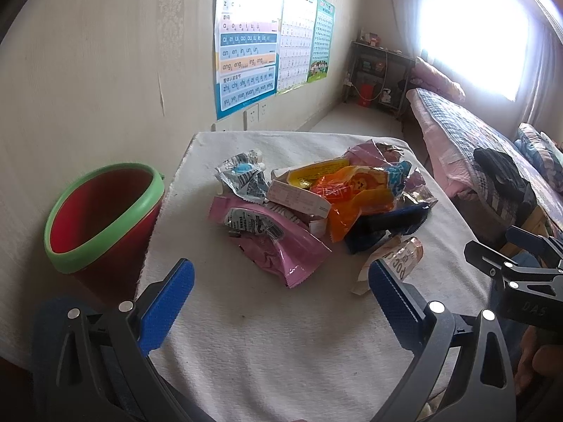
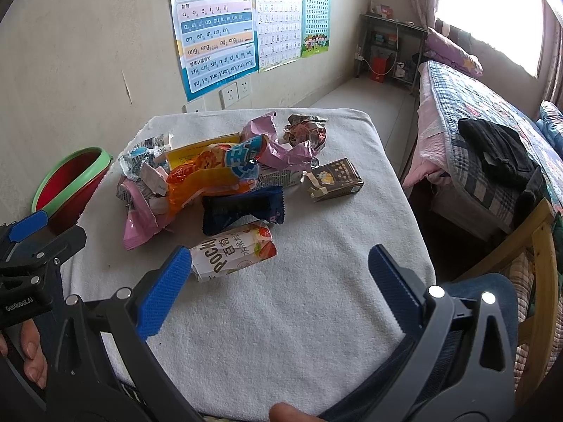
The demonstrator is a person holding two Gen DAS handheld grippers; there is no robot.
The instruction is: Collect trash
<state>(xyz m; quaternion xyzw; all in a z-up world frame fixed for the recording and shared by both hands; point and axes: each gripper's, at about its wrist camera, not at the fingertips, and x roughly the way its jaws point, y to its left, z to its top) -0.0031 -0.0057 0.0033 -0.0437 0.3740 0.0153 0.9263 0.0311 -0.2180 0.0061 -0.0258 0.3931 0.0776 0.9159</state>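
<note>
Trash pile sits mid-bench on the white towel-covered bench, wrappers overlapping: pink wrapper nearest the left side, orange packet on top in the middle, dark blue wrapper under its near edge, silver-blue wrapper at the far left. Pocky box lies at the near edge of the pile, just beside the dark blue wrapper. Brown carton lies a bit apart on the right, crumpled foil ball behind it. Red bucket with green rim stands off the bench's left edge, near the wall. Left hand-held gripper released, jaws wide apart, above bare towel short of the pink wrapper. Right hand-held gripper also released, holding nothing; its left blue pad is just beside the Pocky box end, contact unclear
</note>
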